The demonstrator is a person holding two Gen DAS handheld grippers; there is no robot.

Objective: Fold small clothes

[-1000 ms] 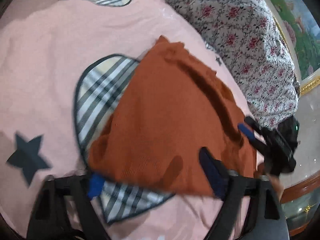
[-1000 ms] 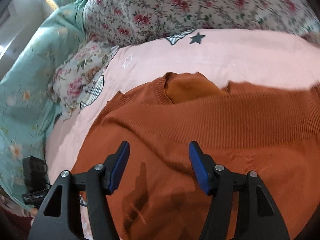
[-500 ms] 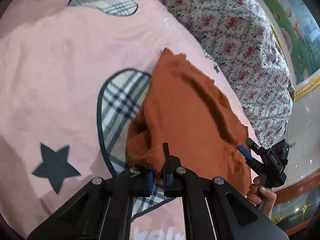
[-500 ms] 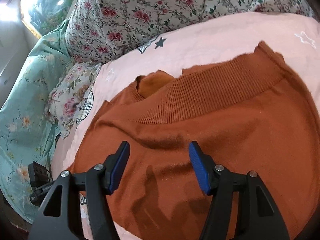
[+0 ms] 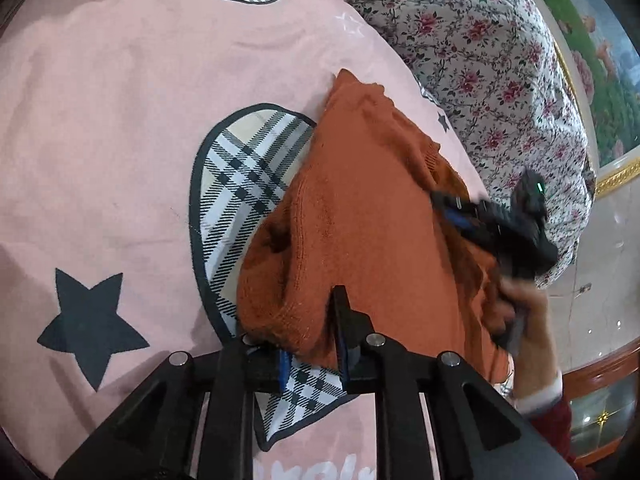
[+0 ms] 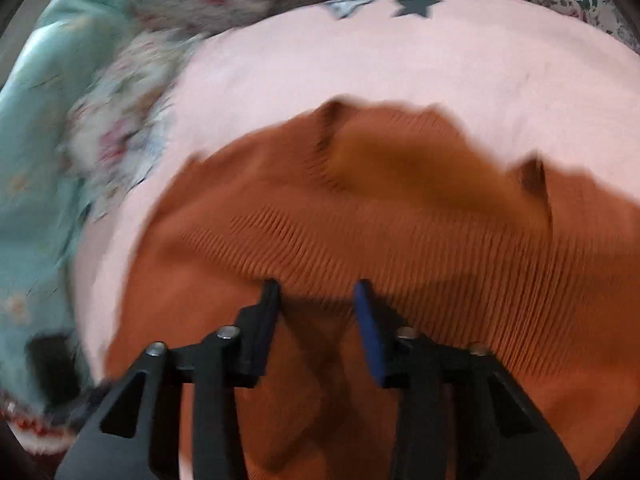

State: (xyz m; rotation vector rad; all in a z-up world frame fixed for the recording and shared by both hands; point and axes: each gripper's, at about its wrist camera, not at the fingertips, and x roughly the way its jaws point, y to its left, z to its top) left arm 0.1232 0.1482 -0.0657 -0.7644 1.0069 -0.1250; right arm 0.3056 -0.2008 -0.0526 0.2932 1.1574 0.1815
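An orange knitted sweater [image 5: 372, 220] lies spread on a pink bedspread [image 5: 120, 100]. My left gripper [image 5: 314, 344] has a thick bunched fold of the sweater's near edge pinched between its pads, though its jaws are opening slightly. In the left wrist view my right gripper [image 5: 444, 204] reaches onto the sweater's far right side, held by a hand [image 5: 528, 312]. The right wrist view is blurred. There the right gripper [image 6: 318, 308] points down onto the ribbed sweater [image 6: 400, 248] below its neckline. Its jaws are closing, with cloth under the gap and the pads apart.
A plaid heart patch [image 5: 240, 176] and dark stars mark the bedspread [image 6: 360, 60]. A floral quilt [image 5: 480, 40] lies heaped beyond the sweater. A teal floral cloth [image 6: 32, 160] lies at the left. A wooden bed edge [image 5: 600, 364] runs at the lower right.
My left gripper went from wide open to pinching the sweater's near edge, bunching it. My right gripper swung over and down onto the sweater near the neckline, and its jaws narrowed.
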